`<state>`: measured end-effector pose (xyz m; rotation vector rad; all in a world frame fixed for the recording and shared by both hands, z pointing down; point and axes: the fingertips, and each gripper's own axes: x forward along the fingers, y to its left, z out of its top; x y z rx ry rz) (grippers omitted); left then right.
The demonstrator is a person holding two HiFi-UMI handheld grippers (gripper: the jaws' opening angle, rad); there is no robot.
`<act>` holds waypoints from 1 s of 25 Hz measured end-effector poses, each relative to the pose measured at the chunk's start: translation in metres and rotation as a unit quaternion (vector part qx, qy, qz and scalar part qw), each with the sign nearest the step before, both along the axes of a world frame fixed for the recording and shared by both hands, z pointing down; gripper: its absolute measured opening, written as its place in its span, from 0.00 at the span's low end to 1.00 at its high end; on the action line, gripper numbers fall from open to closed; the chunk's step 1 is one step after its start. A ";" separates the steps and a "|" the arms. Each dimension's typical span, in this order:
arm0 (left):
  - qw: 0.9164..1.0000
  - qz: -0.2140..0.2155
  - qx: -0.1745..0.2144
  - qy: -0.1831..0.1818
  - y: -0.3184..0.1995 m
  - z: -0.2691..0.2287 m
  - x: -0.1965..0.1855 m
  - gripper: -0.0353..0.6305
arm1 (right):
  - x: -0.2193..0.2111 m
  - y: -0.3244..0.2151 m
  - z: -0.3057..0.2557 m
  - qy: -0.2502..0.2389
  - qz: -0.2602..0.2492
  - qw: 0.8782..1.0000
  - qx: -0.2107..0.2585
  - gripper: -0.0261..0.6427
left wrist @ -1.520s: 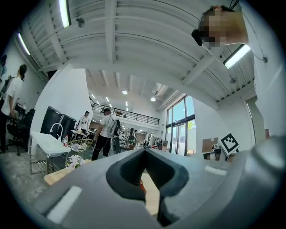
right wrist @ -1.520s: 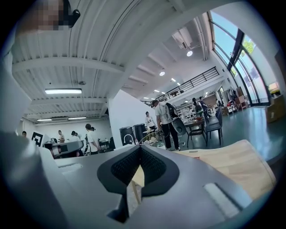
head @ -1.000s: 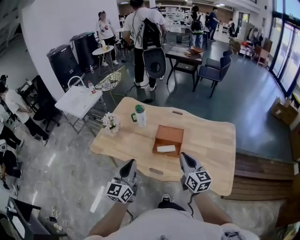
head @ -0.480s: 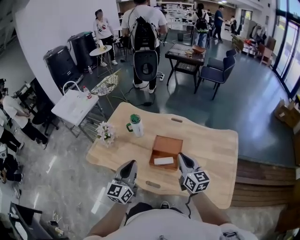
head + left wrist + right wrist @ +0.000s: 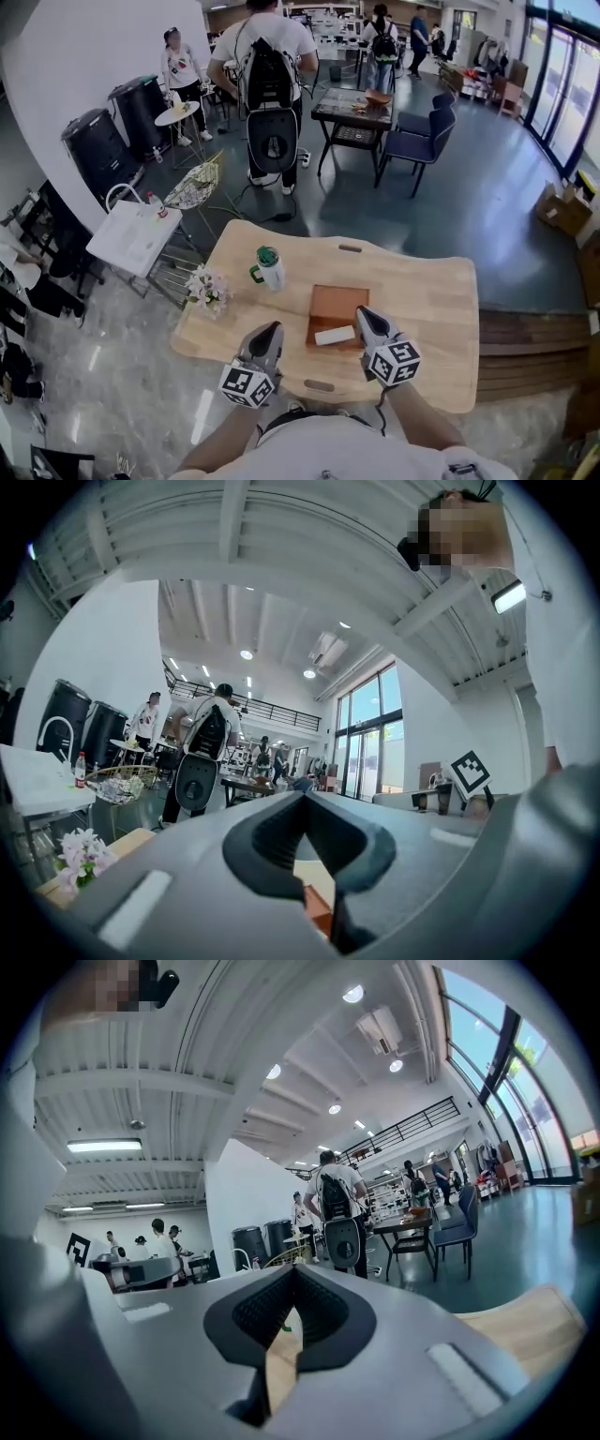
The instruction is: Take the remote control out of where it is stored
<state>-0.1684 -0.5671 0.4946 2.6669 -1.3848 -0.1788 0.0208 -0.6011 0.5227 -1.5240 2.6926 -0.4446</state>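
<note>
Holds the grey left gripper level at the near edge of the pale wooden table, jaws together on nothing, seemingly poised for the reach; finds the slim white rectangular remote control lying flat at the near end of the open shallow brown box, between both tools; sets the grey right gripper at that box's right edge, jaws likewise closed, empty; must open before any pick.

An open box sits mid-counter, toward the near edge. The remote control lies in the box at its near end. A mug stands left of the box, nearer the far edge, and flowers stand by the left edge. The left gripper is over the near edge left of the box, and the right gripper is at the box's near right corner.
</note>
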 end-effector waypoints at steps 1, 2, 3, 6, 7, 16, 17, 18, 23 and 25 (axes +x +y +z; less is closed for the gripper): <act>1.000 0.008 0.001 -0.001 -0.003 0.001 -0.002 0.05 | -0.002 -0.003 0.001 0.000 0.008 1.000 -0.001 0.08; 1.000 0.013 0.001 -0.002 -0.005 0.003 -0.006 0.05 | -0.005 -0.005 0.001 0.000 0.013 1.000 -0.002 0.08; 1.000 0.016 -0.001 -0.002 -0.008 0.007 -0.010 0.05 | -0.010 -0.007 0.002 0.001 0.017 1.000 -0.002 0.08; 1.000 0.020 0.000 0.000 -0.027 0.021 -0.027 0.05 | -0.025 -0.021 0.008 0.006 0.021 1.000 0.005 0.08; 1.000 0.021 0.002 0.000 -0.035 0.024 -0.032 0.05 | -0.029 -0.028 0.010 0.008 0.021 1.000 0.006 0.08; 0.997 0.006 -0.071 0.015 -0.042 0.077 -0.028 0.05 | -0.021 -0.036 0.099 0.080 -0.026 0.990 -0.113 0.08; 0.997 0.003 -0.079 0.014 -0.042 0.085 -0.028 0.05 | -0.024 -0.040 0.116 0.101 -0.044 0.986 -0.123 0.09; 0.996 0.000 -0.088 0.011 -0.042 0.094 -0.029 0.05 | -0.028 -0.044 0.136 0.126 -0.065 0.981 -0.132 0.14; 0.992 -0.026 -0.124 0.006 -0.034 0.143 -0.045 0.05 | -0.049 -0.054 0.249 0.298 -0.191 0.921 -0.160 0.28; 0.990 -0.040 -0.137 0.003 -0.028 0.155 -0.054 0.05 | -0.052 -0.052 0.290 0.368 -0.247 0.880 -0.168 0.30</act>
